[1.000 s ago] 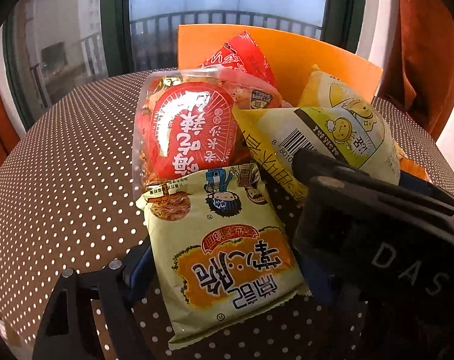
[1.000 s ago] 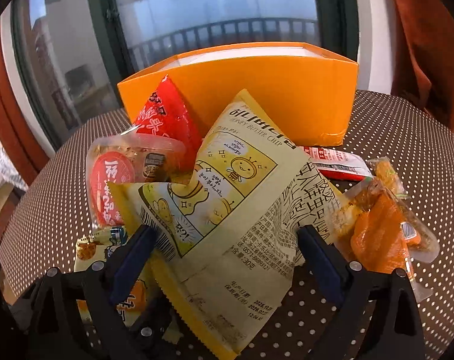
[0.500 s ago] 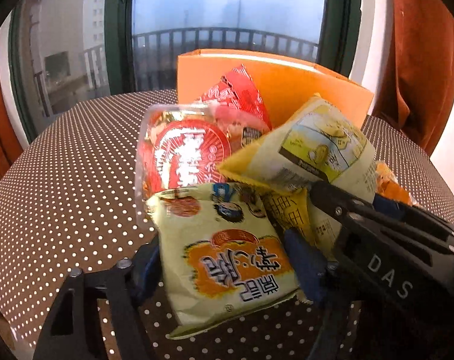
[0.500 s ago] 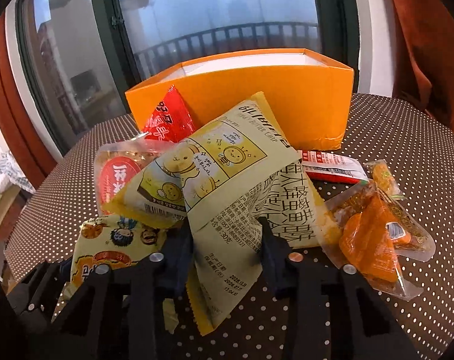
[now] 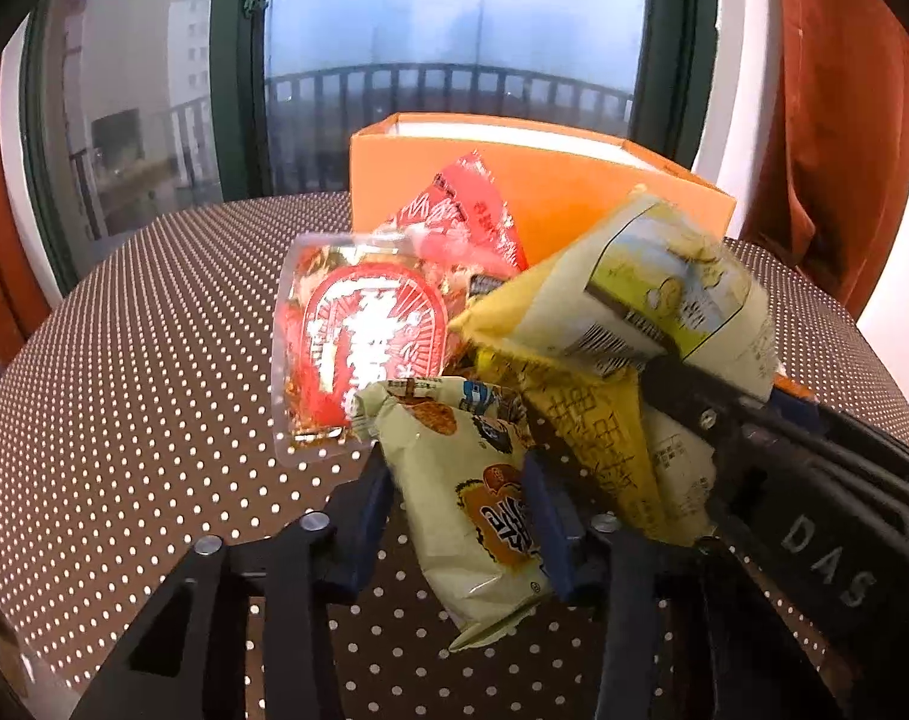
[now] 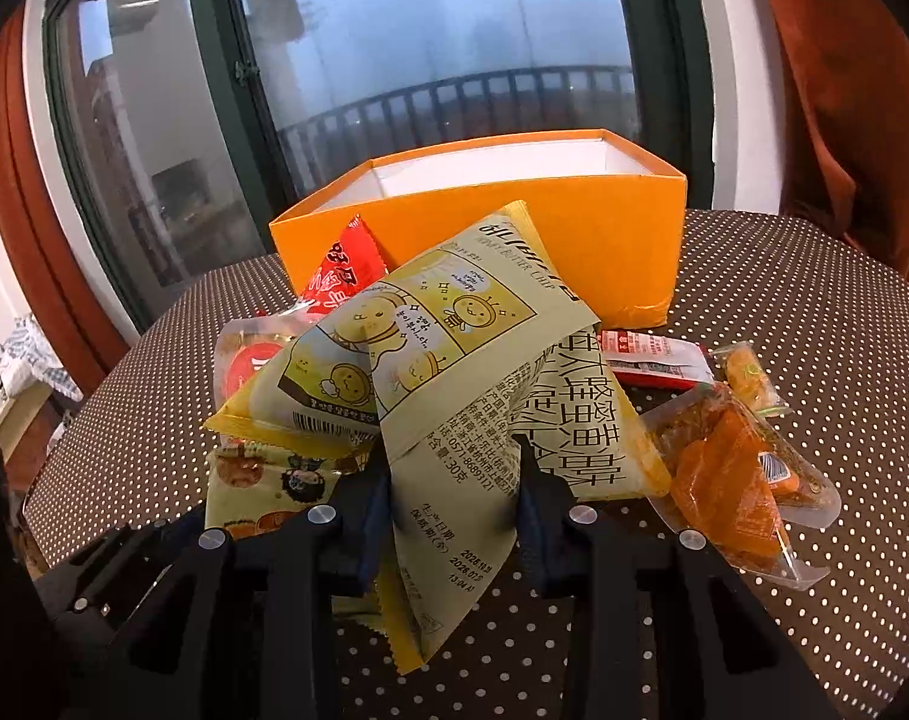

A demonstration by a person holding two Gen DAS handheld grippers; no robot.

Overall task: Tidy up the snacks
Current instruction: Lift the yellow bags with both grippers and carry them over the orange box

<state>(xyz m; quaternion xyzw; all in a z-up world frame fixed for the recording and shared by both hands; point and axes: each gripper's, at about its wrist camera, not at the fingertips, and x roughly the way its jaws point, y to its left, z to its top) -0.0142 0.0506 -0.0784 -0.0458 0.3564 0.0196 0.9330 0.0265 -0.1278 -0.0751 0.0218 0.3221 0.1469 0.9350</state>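
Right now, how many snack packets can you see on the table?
7: honey chip bag, noodle bag, round-label pack, red packet, sachet, orange pack, small pack. Others may be hidden.

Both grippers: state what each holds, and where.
Left gripper pinches the pale green noodle-snack packet mid-body. Right gripper pinches the yellow honey-butter chip bag at its lower end.

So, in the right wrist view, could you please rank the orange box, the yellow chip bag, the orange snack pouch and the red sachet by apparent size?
1. Yellow chip bag, though nearness inflates it
2. Orange box, likely bigger really
3. Orange snack pouch
4. Red sachet
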